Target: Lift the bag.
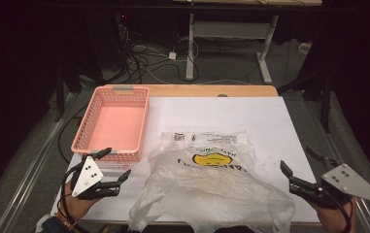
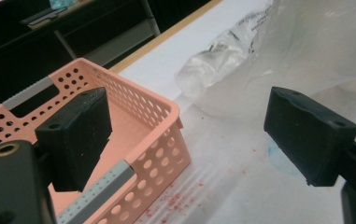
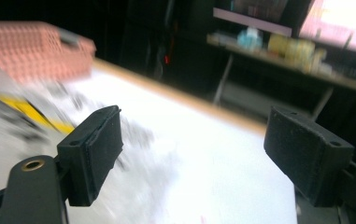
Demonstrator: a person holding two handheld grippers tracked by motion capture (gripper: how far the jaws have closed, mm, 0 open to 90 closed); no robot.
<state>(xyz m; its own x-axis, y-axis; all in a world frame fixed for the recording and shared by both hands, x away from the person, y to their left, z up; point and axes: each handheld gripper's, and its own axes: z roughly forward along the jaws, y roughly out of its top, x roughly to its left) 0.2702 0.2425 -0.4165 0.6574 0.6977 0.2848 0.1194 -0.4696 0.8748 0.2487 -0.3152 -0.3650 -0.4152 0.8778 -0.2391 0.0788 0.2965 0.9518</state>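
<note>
We saw a crumpled clear plastic bag (image 1: 211,179) with a yellow smiley print lying between our left gripper (image 1: 116,165) and right gripper (image 1: 289,178), both released and empty.

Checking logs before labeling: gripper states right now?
Left gripper: open, holding nothing, beside the pink basket.
Right gripper: open, holding nothing.
</note>
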